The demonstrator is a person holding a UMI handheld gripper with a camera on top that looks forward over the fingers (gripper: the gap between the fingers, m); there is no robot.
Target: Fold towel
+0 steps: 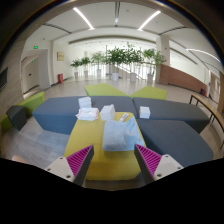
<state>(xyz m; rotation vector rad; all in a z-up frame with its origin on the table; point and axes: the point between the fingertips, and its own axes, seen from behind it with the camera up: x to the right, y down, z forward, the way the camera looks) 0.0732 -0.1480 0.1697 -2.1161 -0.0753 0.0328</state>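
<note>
Towel [121,135] on yellow bench [100,160] beyond wide-spread hand-held gripper [113,158] (holding nothing).

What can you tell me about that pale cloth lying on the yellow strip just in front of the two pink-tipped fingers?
The towel is a pale, whitish-blue cloth, soft and loosely rumpled, not neatly folded. It lies in a rough squarish heap on the yellow cushion, which runs between grey cushions. It sits just ahead of the gripper, whose fingers are open and apart from it; nothing grips it. Smaller white items lie beyond it, too small to identify.
</note>
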